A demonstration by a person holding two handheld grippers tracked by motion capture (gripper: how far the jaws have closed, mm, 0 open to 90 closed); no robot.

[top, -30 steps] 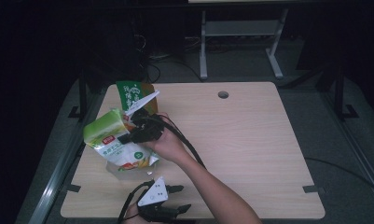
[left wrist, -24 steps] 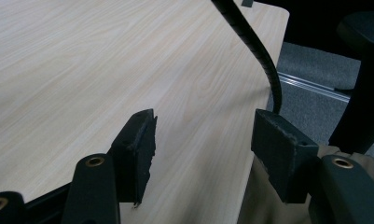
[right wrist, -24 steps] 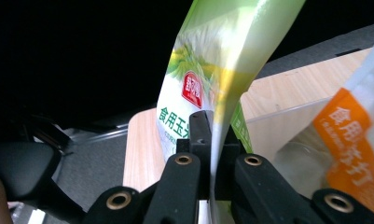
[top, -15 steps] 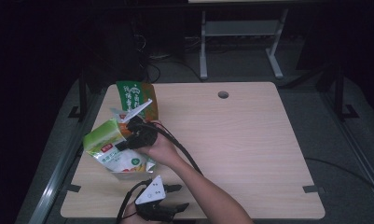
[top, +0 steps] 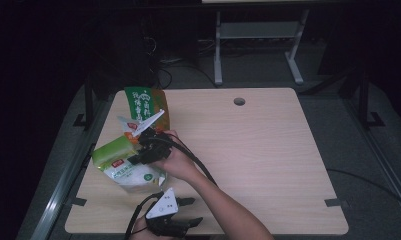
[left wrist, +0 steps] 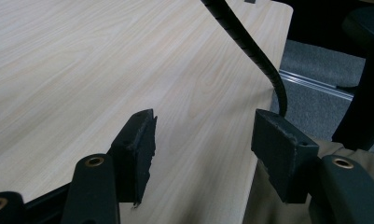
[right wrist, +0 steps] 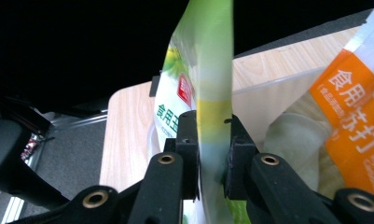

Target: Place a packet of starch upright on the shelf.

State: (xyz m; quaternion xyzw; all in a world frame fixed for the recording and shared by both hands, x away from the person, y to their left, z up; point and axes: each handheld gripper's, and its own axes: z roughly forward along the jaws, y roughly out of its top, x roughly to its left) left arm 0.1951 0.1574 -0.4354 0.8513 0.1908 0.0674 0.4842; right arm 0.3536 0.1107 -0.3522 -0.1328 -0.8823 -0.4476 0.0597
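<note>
Green bag [top: 119, 162] — lower, nearer edge vs. 1s ago

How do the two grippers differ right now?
The right gripper has its jaws shut on the green-topped bag, at the table's left side; the left gripper has its jaws open, holding nothing, at the table's near edge. Both have black jaws and a trailing cable.

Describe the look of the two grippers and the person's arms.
Both grippers have black jaws with brass-coloured rivets and flat dark pads. The left gripper carries a pale three-cornered plate with dots. A black ribbed cable trails from the right gripper. The forearms show no sleeves.
</note>
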